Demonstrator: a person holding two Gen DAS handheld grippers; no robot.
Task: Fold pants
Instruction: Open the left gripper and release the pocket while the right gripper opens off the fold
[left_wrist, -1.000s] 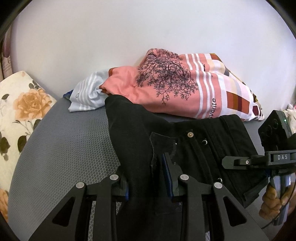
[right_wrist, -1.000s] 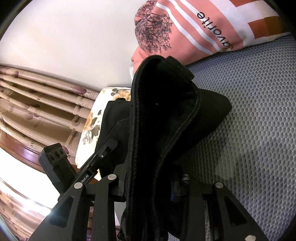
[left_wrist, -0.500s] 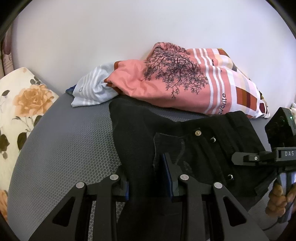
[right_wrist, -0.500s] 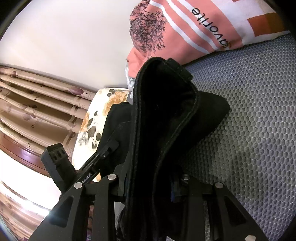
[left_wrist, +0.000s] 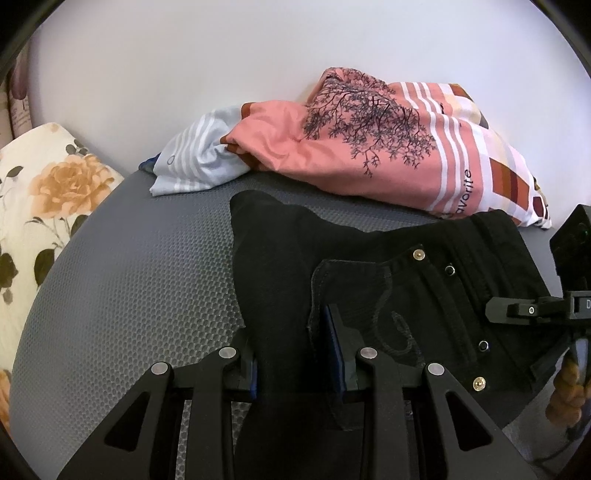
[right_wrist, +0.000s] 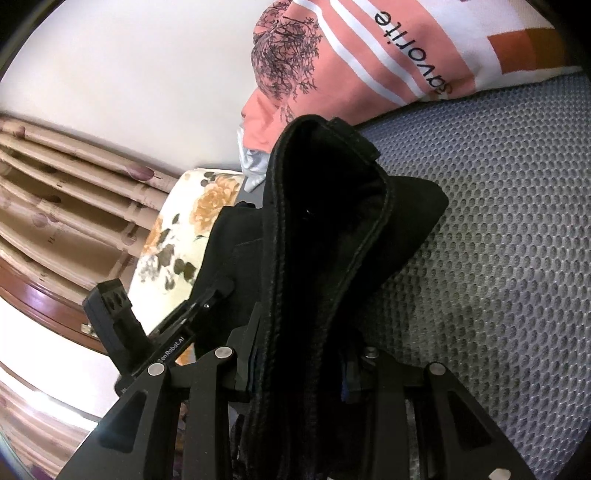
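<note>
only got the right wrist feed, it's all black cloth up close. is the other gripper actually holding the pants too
Observer: Yes. In the left wrist view the left gripper is shut on a fold of the black pants.
Operator: which part of the pants is facing up over there
Observer: The front: the fly with its row of buttons lies face up on the grey mesh surface.
Operator: anything close to the pants on that side
Observer: A pink printed pillow lies just behind the waistband, against the wall.
</note>
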